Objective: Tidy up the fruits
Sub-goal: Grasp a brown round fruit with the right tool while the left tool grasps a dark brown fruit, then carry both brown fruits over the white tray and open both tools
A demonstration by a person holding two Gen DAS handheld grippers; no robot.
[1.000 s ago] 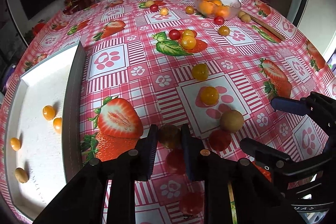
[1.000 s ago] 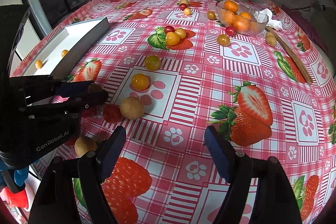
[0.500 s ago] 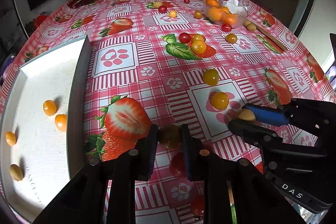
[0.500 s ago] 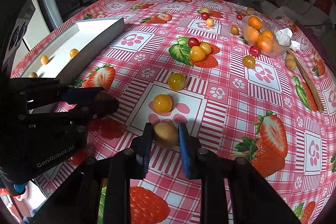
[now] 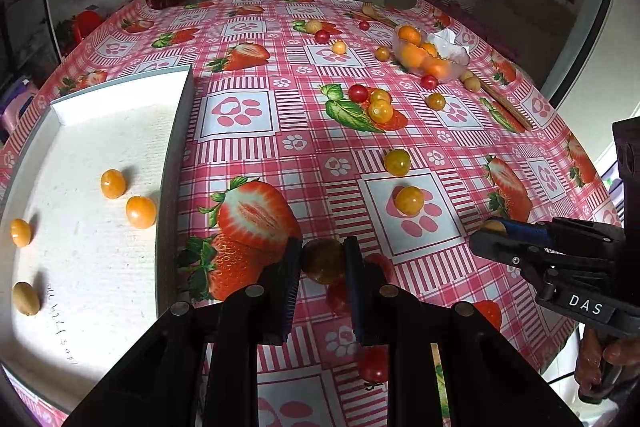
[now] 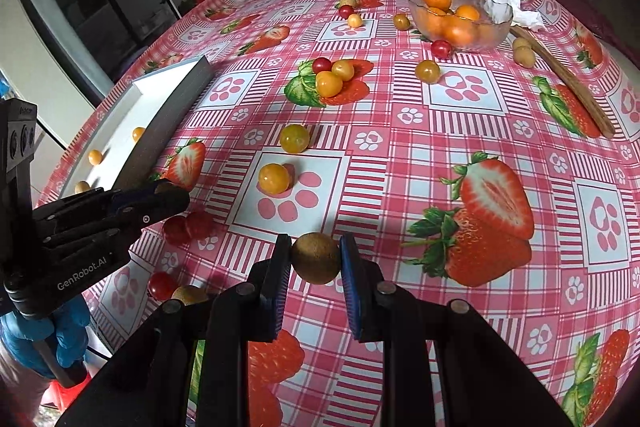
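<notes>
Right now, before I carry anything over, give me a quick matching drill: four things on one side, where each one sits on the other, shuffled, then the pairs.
Things:
1. brown fruit
2. dark tomato
3. oranges
4. two yellow tomatoes

Places:
A. in the glass bowl
B. loose on the tablecloth
C. between the right tongs
D. between the left tongs

Pairs: 1-C, 2-D, 3-A, 4-B
</notes>
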